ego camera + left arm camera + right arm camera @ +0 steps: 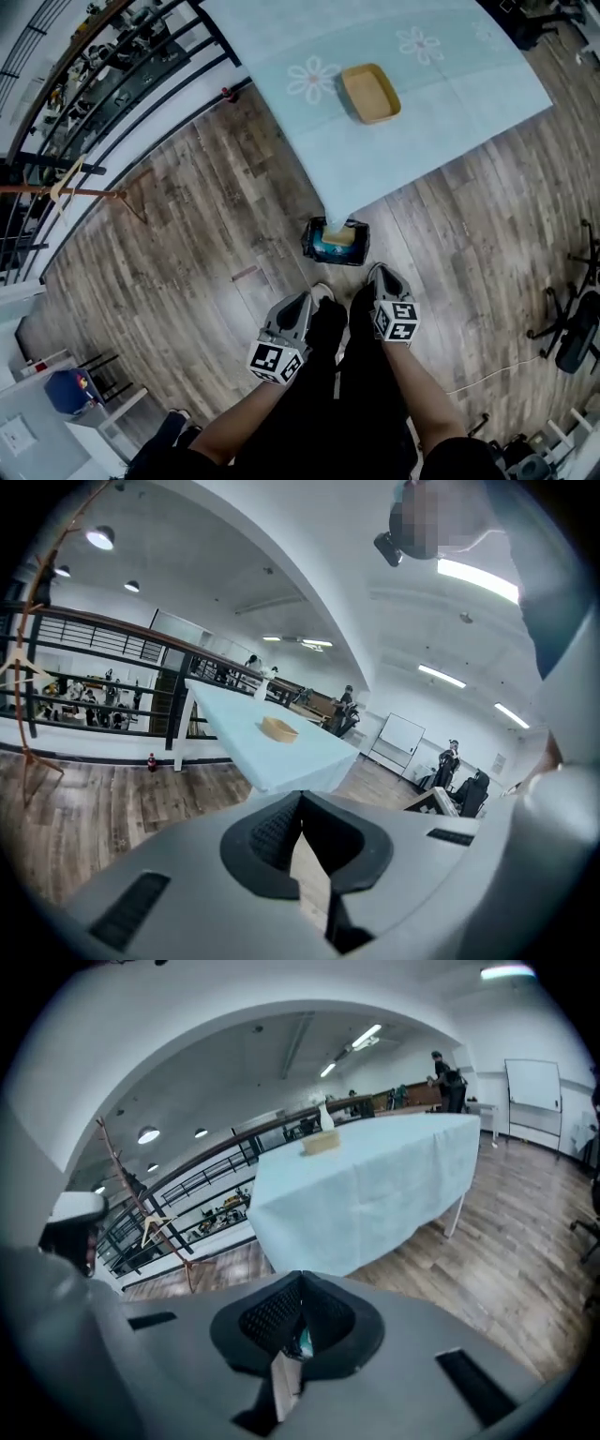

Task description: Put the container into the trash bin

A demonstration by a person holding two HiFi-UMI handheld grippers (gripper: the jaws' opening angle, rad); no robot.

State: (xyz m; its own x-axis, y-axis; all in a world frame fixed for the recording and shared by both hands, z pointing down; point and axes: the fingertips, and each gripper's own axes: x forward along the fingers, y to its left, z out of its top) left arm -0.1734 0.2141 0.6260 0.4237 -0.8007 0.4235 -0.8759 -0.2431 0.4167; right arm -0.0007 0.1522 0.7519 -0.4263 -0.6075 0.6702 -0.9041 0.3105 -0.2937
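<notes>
The tan container (370, 92) sits upright on the table (450, 56), on the pale blue cloth beside a printed flower and well in from the near corner. Nothing touches it. The trash bin (336, 242) stands on the wooden floor (187, 244) directly below the table's near corner, partly under the hanging cloth, and something tan and something teal show in its open top.

Both grippers are held low on the person's side of the bin, away from the table and well apart from the container. The left gripper (305, 300) has its jaws pressed together with nothing between them. The right gripper (380, 274) also has its jaws closed and empty, and it is the nearer one to the bin.

On the table's far side, a small red bottle (225, 93) stands on the floor by a table leg, and a dark railing (112, 84) runs beyond it.
</notes>
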